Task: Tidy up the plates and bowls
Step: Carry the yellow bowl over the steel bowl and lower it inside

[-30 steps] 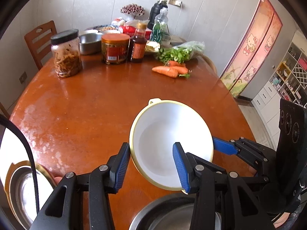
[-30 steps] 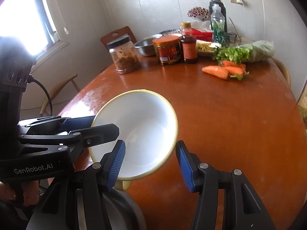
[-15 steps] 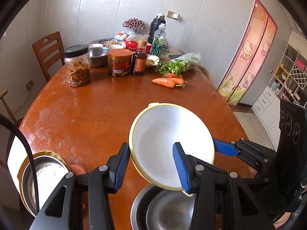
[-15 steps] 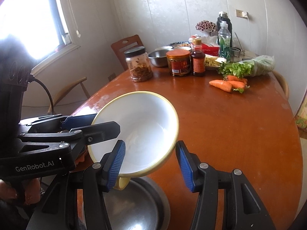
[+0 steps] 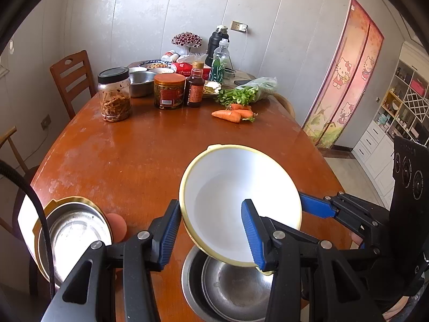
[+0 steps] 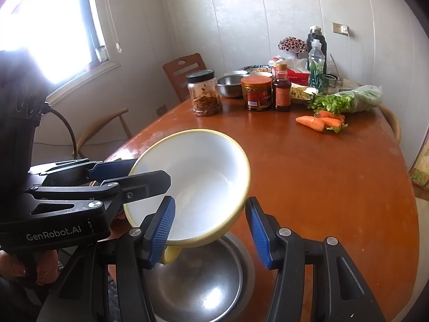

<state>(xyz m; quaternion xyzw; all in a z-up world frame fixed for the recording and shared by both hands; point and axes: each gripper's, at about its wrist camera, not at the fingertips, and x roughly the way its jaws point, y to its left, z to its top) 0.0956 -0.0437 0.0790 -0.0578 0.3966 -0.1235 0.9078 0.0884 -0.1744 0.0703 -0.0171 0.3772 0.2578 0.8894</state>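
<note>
- Raised since the earlier frame: white bowl [image 5: 236, 187], now hanging over the steel bowl [image 5: 233, 292] below both grippers.
- Left gripper [image 5: 210, 206] and right gripper [image 6: 209, 204] each pinch its rim.
- Judged midway; set-down pending.

A white bowl with a yellow rim [image 5: 236, 204] is tilted in the air above the table's near edge; under it sits a steel bowl [image 6: 198, 284]; to the left, another steel dish nests in a yellow-rimmed bowl [image 5: 72, 236].
</note>
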